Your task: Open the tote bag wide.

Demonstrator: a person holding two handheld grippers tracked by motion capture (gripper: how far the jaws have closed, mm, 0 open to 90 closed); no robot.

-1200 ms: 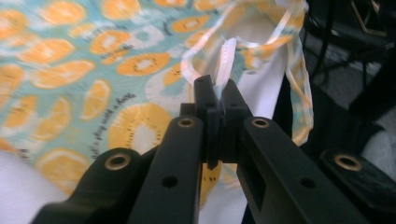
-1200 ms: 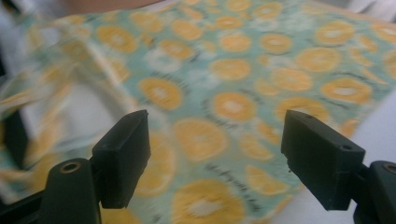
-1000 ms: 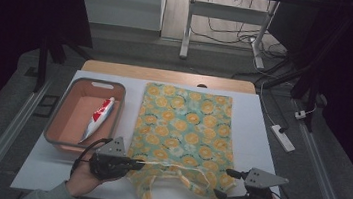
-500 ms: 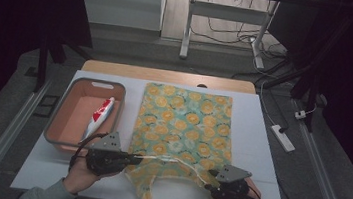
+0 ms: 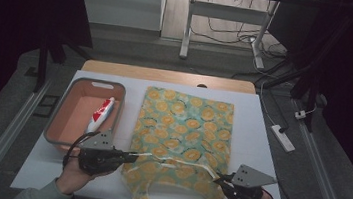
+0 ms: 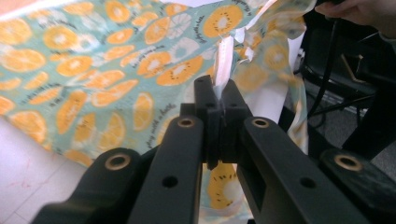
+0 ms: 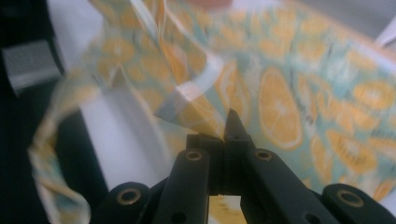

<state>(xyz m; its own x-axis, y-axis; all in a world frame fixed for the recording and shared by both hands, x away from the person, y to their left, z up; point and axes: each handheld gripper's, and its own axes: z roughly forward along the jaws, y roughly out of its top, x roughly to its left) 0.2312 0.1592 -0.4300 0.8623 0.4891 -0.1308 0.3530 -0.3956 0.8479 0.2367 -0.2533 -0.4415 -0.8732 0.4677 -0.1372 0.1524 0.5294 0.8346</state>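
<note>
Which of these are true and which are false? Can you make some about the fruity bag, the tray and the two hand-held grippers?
1. The left hand-held gripper is shut on the bag's white-edged rim. True.
2. The bag has a blue star print. False: it is green with orange and kiwi slices.
3. A tube lies in the orange tray. True.
4. The right hand-held gripper is wide open above the tray. False: its jaws have just been closing and now pinch the bag's edge at the near right of the table.
5. The tray sits to the right of the bag in the high view. False: it sits to the left.
</note>
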